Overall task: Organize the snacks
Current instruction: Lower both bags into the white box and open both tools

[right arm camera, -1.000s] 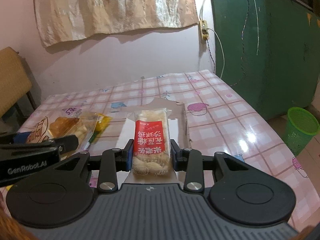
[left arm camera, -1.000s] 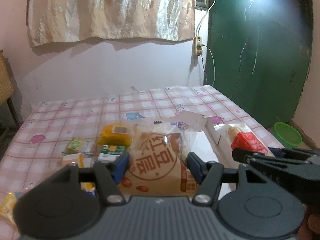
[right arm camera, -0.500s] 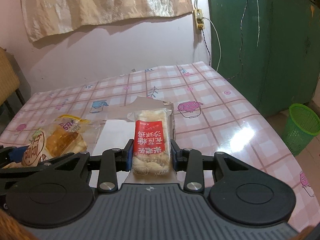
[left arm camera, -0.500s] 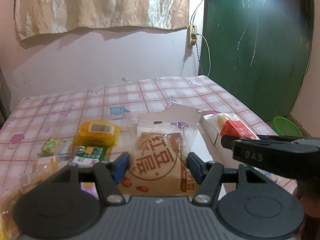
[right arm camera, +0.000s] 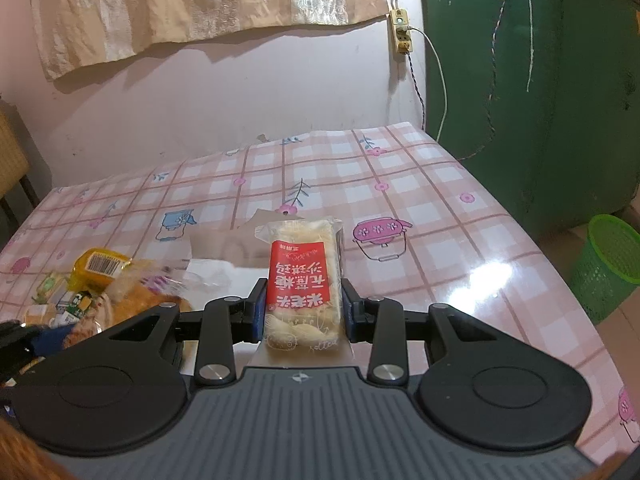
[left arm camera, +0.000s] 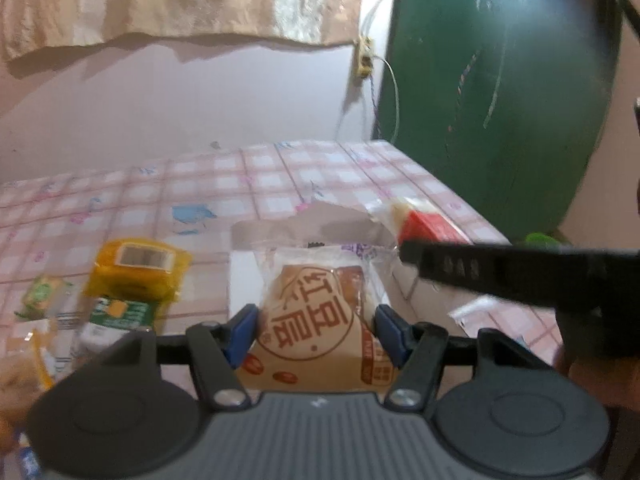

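Note:
My left gripper (left arm camera: 316, 330) is shut on a brown-and-cream bread packet (left arm camera: 316, 324) with large printed characters, held just above a flat white cardboard box (left arm camera: 244, 276) on the table. My right gripper (right arm camera: 305, 304) is shut on a clear packet with a red label (right arm camera: 305, 280), pale sticks inside, held over the right part of the same box (right arm camera: 216, 272). In the left wrist view the right gripper's black arm (left arm camera: 500, 268) crosses from the right with the red packet (left arm camera: 428, 226) at its tip. The bread packet (right arm camera: 136, 300) shows blurred at the left of the right wrist view.
A yellow packet (left arm camera: 138, 266), a green-and-white carton (left arm camera: 120, 312) and small green sweets (left arm camera: 44, 294) lie left of the box on the pink checked tablecloth (right arm camera: 420, 208). A green door (right arm camera: 540, 80) and green basket (right arm camera: 608, 264) stand right of the table. A wall socket (right arm camera: 401, 30) hangs behind.
Both grippers have moved forward and a little down over the table, each with its packet held. The box and the loose snacks on the left now look nearer.

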Demonstrator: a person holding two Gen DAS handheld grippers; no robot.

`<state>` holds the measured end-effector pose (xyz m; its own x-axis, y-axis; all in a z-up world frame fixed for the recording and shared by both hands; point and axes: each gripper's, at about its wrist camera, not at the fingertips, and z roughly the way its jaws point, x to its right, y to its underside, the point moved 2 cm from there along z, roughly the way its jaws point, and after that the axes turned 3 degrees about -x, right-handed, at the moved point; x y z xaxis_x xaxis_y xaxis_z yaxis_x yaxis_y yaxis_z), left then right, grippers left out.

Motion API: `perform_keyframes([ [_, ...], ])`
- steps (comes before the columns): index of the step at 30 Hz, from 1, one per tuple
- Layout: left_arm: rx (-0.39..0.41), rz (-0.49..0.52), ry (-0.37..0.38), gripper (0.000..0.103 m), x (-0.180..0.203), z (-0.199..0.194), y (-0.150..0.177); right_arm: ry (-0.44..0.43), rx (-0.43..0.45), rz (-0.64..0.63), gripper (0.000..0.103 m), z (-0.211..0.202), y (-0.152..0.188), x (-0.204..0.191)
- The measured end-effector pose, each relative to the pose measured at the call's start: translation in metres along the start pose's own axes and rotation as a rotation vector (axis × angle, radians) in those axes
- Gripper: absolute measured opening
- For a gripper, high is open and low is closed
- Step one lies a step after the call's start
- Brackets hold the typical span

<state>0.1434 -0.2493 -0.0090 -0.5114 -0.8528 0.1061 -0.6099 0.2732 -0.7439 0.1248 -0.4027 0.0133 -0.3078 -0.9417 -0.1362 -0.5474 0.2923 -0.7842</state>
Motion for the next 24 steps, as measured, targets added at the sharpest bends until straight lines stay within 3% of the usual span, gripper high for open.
perform_keyframes([
  [2, 0.008, -0.004, 0.022, 0.075, 0.001, -0.002, 0.002, 0.005, 0.023, -0.003, 0.056, 0.001, -0.003, 0.0],
  [3, 0.016, 0.001, 0.019, 0.081, 0.002, -0.005, 0.003, 0.013, 0.029, -0.005, 0.07, 0.0, -0.003, 0.0],
  [14, 0.022, 0.02, -0.087, 0.081, -0.008, -0.041, 0.007, 0.044, 0.072, 0.001, 0.071, -0.049, 0.012, 0.001],
  [18, 0.018, 0.02, -0.13, 0.081, -0.016, -0.06, 0.015, 0.07, 0.076, -0.012, 0.081, -0.07, 0.027, -0.004],
  [24, 0.025, 0.001, -0.166, 0.081, -0.027, -0.087, 0.029, 0.07, 0.068, -0.01, 0.084, -0.095, 0.049, -0.012],
])
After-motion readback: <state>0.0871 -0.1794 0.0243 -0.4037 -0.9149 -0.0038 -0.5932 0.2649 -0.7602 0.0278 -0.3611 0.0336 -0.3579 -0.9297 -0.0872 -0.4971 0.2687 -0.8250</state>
